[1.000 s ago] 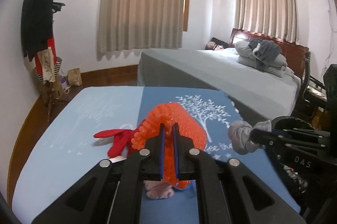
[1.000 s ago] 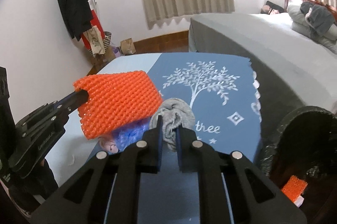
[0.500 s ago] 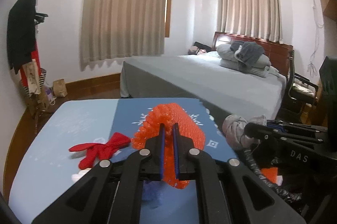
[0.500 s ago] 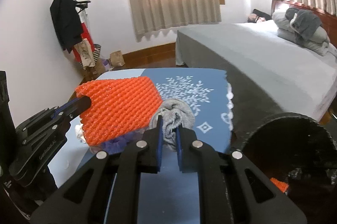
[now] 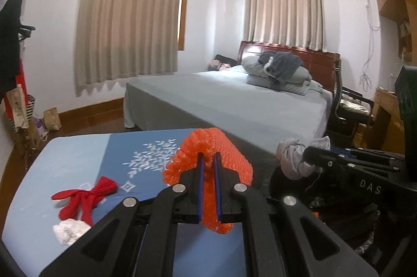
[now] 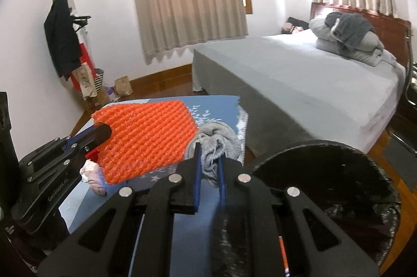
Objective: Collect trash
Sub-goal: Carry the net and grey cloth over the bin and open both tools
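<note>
Two grippers are up over the blue tablecloth (image 5: pixel 78 154), each pinching trash: the left gripper (image 5: pixel 208 188) has its blue pads pressed on a folded orange foam net (image 5: pixel 219 146), and the right gripper (image 6: pixel 209 172) is clamped on a wadded grey cloth (image 6: pixel 221 138). The letters "DAS" show in white on the right gripper's side in the left wrist view; the print on the left gripper's side is too blurred to read. A black trash bin (image 6: pixel 328 154) gapes just beside the table's right edge, under the right gripper. On the cloth lie a red bow (image 5: pixel 83 196) and, touching it, a crumpled white tissue (image 5: pixel 70 230), near the left edge. Past the far edge, bare wood floor runs to the grey bed (image 5: pixel 234 99). A coat rack (image 6: pixel 61 29) stands by the left wall, and beige curtains (image 5: pixel 127 16) hang behind.
</note>
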### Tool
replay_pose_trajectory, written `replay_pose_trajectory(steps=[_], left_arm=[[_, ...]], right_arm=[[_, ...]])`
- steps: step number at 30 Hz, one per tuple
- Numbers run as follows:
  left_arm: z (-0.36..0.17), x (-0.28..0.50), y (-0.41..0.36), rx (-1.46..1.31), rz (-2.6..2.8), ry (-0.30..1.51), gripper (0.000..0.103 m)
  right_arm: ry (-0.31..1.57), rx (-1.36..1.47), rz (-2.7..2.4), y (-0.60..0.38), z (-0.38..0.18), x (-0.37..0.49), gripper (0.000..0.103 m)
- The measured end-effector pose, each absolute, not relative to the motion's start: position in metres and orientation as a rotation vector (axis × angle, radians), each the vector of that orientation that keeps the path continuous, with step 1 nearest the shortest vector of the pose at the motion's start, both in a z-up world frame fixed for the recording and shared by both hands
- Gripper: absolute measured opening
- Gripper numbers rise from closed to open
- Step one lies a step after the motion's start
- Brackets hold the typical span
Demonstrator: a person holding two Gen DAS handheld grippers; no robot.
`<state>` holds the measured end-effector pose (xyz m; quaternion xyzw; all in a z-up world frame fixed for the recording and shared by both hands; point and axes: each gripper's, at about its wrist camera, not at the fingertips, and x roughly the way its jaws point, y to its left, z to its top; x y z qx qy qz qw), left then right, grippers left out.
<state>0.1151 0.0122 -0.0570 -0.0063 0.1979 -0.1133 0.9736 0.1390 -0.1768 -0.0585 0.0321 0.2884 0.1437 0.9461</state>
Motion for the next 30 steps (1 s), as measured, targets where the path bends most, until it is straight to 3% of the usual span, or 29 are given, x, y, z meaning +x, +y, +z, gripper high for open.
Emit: replay_pose_trajectory(steps=[30], left_arm=[[-0.073,0.13,-0.148,0.076,-0.532,0.449,0.007]], right_arm=[[0.635,0.129,-0.002,-0.318,-0.093,0.098,0.01]])
